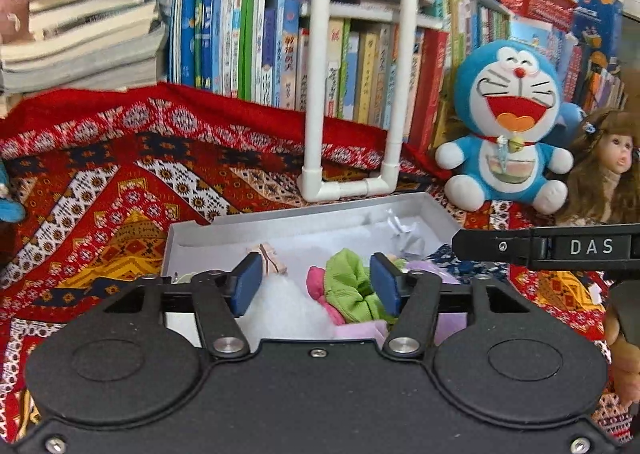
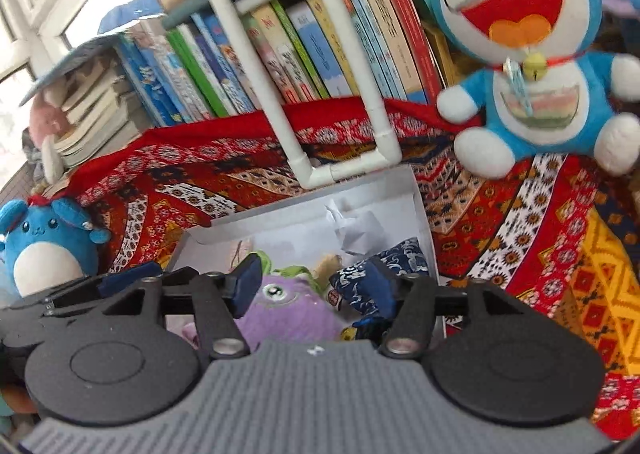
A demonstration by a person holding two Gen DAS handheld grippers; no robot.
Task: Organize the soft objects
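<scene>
1. We see both claws over the white box [image 1: 434, 210] on the red patterned cloth [image 1: 120, 182] covering the worktop; the soft things lie inside the box, directly below and just ahead of the claws
2. Our left claw [image 1: 318, 284] is released: its blue pads stand apart, with the white fluffy piece [image 1: 280, 306] and the green cloth [image 1: 350, 282] between them, and neither pad appears to press on anything
3. Our right claw [image 2: 316, 286] is also released; the purple plush [image 2: 288, 314] sits between its pads, while the dark blue printed pouch [image 2: 360, 286] lies against the right-hand pad, though blur keeps us from telling whether they touch
4. We judge that the next move turns on the box being under both claws: the purple plush is nearer the right one, the green cloth nearer the left
5. The blue cat plush [image 1: 512, 126] and a doll [image 1: 604, 170] sit well apart, beyond the box's right side
6. Readable writing: "DAS" on the black bar [image 1: 560, 248] in the left view; the book spines [image 1: 288, 66] carry print too small for us to read
</scene>
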